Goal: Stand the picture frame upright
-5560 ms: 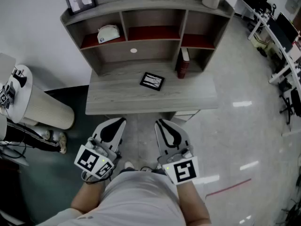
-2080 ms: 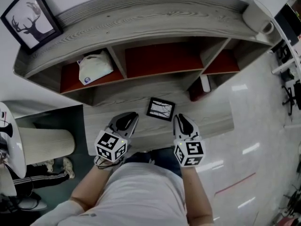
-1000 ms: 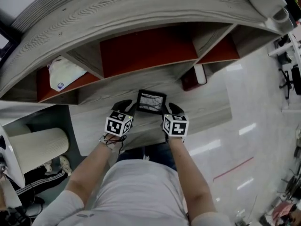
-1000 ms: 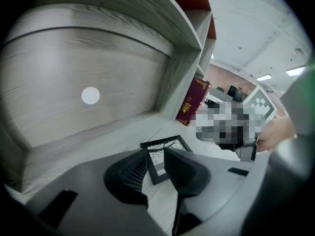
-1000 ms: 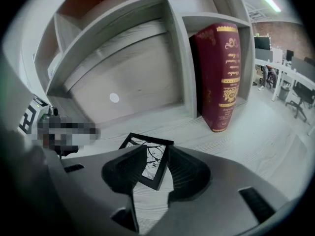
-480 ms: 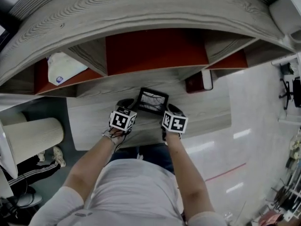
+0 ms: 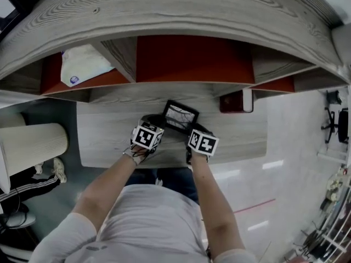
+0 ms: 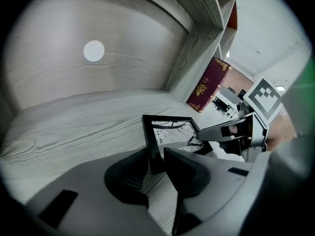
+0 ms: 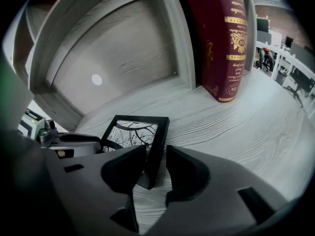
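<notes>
A black picture frame (image 7: 180, 115) with a branch print sits on the grey desk (image 7: 109, 141), just in front of the hutch's middle bay. It looks tipped up rather than flat. My left gripper (image 7: 156, 121) holds the frame's left edge; in the left gripper view that edge (image 8: 153, 146) runs between the jaws (image 8: 156, 157). My right gripper (image 7: 193, 129) holds the right near corner, and in the right gripper view the frame (image 9: 130, 132) sits between its jaws (image 9: 156, 155). Each gripper shows in the other's view: the right gripper (image 8: 231, 136) and the left gripper (image 9: 74, 141).
A dark red book (image 7: 236, 101) (image 9: 224, 38) stands upright at the right divider of the hutch. A white bag (image 7: 82, 64) lies in the left shelf bay. A round cable hole (image 8: 93, 50) marks the back panel. A cream cylinder (image 7: 33, 147) stands left of the desk.
The person has come up to the desk and both grippers have moved from in front of it onto the frame's two sides. Over the last second they stay on the frame.
</notes>
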{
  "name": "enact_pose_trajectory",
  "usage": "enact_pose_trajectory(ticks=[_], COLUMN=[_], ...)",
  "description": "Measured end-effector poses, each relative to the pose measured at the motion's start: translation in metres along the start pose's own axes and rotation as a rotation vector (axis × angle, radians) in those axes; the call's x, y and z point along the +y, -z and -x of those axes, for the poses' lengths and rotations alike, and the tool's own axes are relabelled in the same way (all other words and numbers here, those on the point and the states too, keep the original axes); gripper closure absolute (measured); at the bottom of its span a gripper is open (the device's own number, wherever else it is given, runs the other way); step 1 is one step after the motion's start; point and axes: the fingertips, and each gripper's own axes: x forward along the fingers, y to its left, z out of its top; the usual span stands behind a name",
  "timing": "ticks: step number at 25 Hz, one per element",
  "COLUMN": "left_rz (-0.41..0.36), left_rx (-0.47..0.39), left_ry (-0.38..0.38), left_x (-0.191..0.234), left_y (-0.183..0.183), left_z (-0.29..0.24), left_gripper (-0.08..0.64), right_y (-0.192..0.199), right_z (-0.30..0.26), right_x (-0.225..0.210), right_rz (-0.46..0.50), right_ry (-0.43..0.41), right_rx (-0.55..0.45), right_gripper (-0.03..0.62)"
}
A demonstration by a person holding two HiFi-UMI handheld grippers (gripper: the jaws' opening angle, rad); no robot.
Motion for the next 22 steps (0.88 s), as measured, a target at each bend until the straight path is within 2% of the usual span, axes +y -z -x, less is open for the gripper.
enact_pose_trajectory(ticks=[10,15,22], left_rz=[0.125,0.247,0.400], left_rx=[-0.085,-0.151,-0.211], left_ry=[-0.014,0.006,-0.012], left_x=[-0.002,0.004,0.025], left_y=[-0.004,-0.001,-0.001], left_z=[-0.001,0.004,0.014], left_gripper=[0.466,0.466,0.466], right_y=[-0.010,-0.034,-0.070], right_z=[-0.003,-0.003,-0.005], right_x=[0.002,0.015,0.053], right_rz=[0.047,0.188,0.382], right_ry=[0.006,0.021,0.011], right_rx=[0.026,0.014,-0.025], right_gripper=[0.485,0.489,0.501])
